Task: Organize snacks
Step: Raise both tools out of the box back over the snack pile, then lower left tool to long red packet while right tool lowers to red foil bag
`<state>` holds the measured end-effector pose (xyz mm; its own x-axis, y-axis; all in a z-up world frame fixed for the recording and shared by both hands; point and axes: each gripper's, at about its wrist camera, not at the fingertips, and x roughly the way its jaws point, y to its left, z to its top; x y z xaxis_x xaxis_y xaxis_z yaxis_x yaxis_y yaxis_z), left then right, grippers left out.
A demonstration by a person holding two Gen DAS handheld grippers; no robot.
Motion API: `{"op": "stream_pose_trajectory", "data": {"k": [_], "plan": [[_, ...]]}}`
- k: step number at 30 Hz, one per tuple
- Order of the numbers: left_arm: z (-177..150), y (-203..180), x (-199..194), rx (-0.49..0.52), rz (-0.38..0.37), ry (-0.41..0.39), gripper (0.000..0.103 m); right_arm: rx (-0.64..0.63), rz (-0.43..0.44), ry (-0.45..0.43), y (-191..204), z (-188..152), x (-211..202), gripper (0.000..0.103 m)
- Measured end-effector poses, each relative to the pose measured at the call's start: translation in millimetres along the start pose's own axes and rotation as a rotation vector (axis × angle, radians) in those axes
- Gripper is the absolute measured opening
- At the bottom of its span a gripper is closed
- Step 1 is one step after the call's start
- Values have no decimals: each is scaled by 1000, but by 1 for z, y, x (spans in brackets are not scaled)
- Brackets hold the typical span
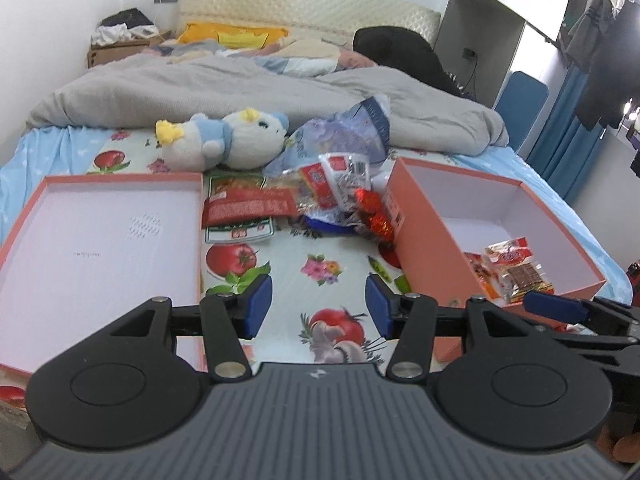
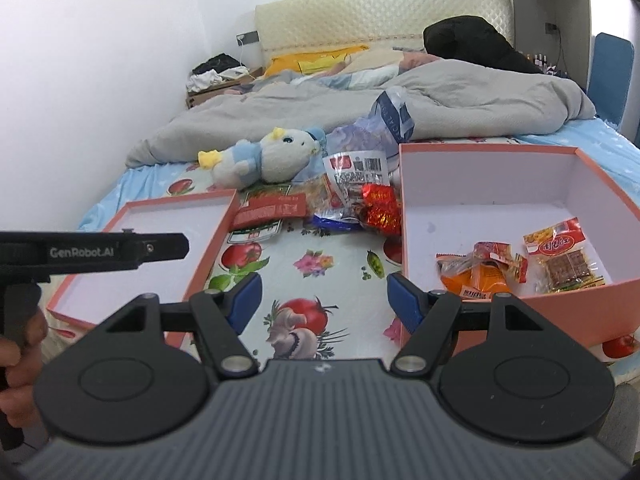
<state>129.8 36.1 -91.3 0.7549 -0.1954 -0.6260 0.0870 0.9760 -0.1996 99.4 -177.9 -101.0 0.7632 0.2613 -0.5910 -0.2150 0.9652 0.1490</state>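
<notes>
Where snacks (image 2: 356,204) pile, plush toy (image 2: 264,156) behind

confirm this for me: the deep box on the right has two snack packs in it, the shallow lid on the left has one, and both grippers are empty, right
Not quite. The lid on the left holds nothing; the right wrist view shows its white inside bare. The rest stands: the deep box has two snack packs, and the left gripper and right gripper are empty.

A bed with a fruit-and-flower sheet (image 1: 320,248) holds a grey blanket (image 1: 240,88), a blue-and-white stuffed toy (image 1: 224,140), two pink cardboard boxes (image 1: 420,240) and a pile of snack packets (image 1: 336,192).
</notes>
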Motion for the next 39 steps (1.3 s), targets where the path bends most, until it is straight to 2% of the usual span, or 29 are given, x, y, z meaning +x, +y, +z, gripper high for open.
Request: {"op": "stream_pose_trajectory", "data": {"k": [12, 17, 21, 26, 33, 39], "plan": [[22, 21, 40, 8, -6, 64, 58, -24, -32, 19, 12, 9, 39, 71], [34, 27, 59, 20, 3, 65, 58, -50, -67, 23, 12, 13, 61, 71], [41, 32, 84, 39, -7, 89, 60, -83, -126, -7, 14, 18, 78, 71], [51, 42, 116, 71, 28, 91, 60, -140, -143, -5, 18, 24, 106, 71], [67, 49, 164, 196, 67, 103, 62, -287, -203, 39, 32, 26, 153, 71], [76, 54, 204, 324, 80, 133, 63, -359, -300, 65, 38, 24, 191, 70]]}}
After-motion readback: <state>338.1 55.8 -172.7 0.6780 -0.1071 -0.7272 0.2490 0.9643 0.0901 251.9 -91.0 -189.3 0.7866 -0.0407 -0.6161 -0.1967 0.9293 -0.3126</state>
